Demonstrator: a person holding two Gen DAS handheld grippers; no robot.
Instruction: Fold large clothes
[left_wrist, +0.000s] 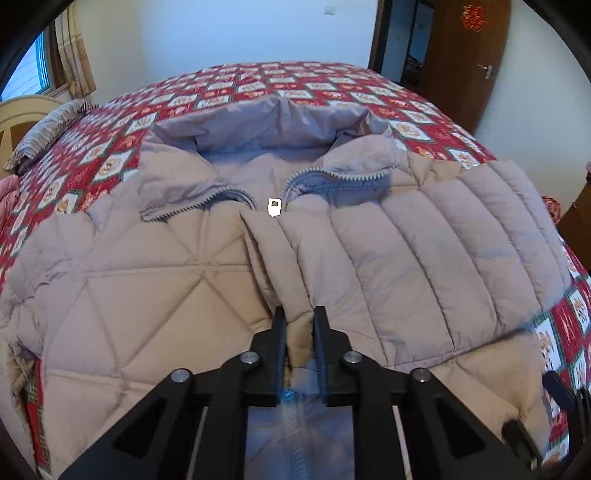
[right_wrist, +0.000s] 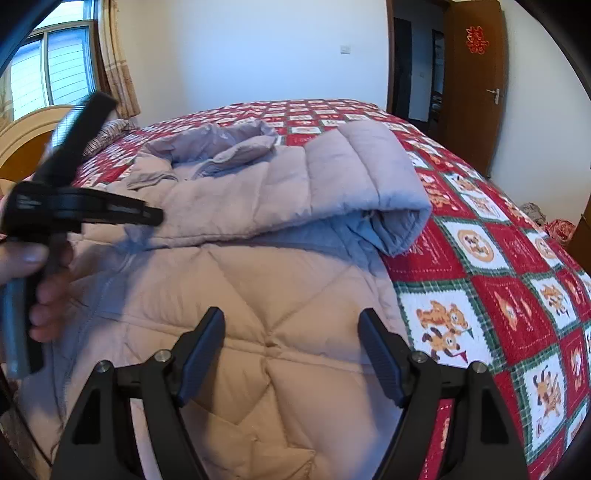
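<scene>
1. Puffer jacket (left_wrist: 155, 280), pale mauve-beige and quilted, lies front-up on the bed over a red patchwork quilt (left_wrist: 258, 81). Collar and hood (left_wrist: 273, 122) point toward the far wall; the zipper is open at the neck, with a white pull tab (left_wrist: 274, 206) at the centre.
2. One sleeve (right_wrist: 351, 177) is folded across the chest, its cuff end at the jacket's edge beside the bare quilt.
3. Left gripper (left_wrist: 300, 317): fingers drawn close, pinching a ridge of jacket fabric along the front placket, below the pull tab. The pinched fold rises between the pads; the zipper line runs down beneath the tool.
4. Right gripper (right_wrist: 291, 332): fingers spread wide, nothing between them. It hovers over the lower quilted panel, near the jacket's edge toward the quilt.
5. In the right wrist view, the left gripper's body and the hand (right_wrist: 40, 280) holding it sit at the frame's left, over the jacket front; motion-blurred.
6. Striped pillow (left_wrist: 48, 129) by the headboard; wooden door (right_wrist: 476, 85) ajar behind the bed.
</scene>
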